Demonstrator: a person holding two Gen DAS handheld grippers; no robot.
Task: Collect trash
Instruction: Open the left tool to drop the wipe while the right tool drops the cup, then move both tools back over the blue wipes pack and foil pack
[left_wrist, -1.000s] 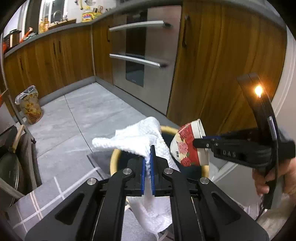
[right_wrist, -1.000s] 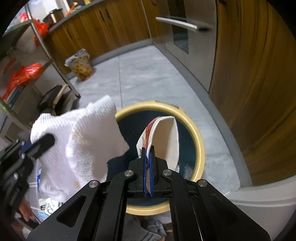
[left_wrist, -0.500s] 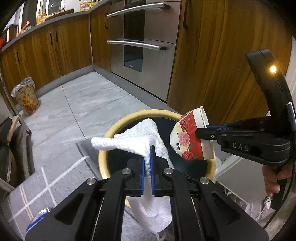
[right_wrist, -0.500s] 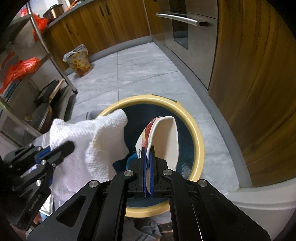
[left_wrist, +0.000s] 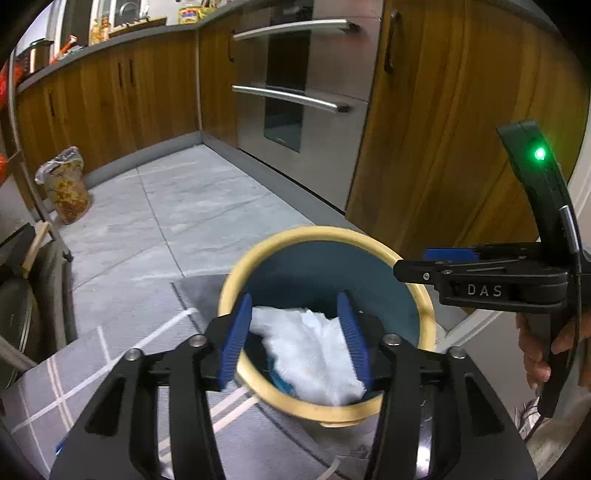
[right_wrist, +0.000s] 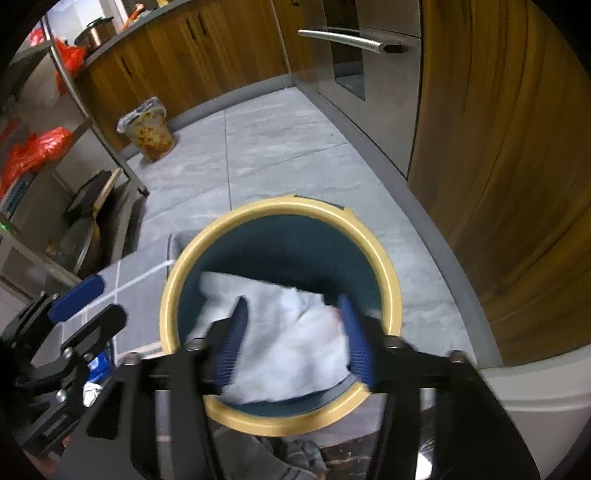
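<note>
A round trash bin with a yellow rim (left_wrist: 325, 236) (right_wrist: 280, 206) and dark blue inside stands on the floor below both grippers. A white paper towel (left_wrist: 314, 354) (right_wrist: 288, 332) lies inside it. The floral paper cup is hidden, apart from a trace of red at the towel's right edge in the right wrist view. My left gripper (left_wrist: 297, 332) is open and empty above the bin's near side. My right gripper (right_wrist: 295, 332) is open and empty above the bin; it also shows from the side in the left wrist view (left_wrist: 447, 262).
Wooden cabinets and a steel oven (left_wrist: 295, 92) line the back and right. A filled plastic bag (left_wrist: 66, 192) (right_wrist: 149, 129) stands on the grey tile floor. A metal rack (right_wrist: 74, 147) with red bags is at the left. A grey checked mat (left_wrist: 110, 350) lies beside the bin.
Both grippers opened. The towel dropped from the left gripper into the bin, and the floral cup left the right gripper and went out of sight.
</note>
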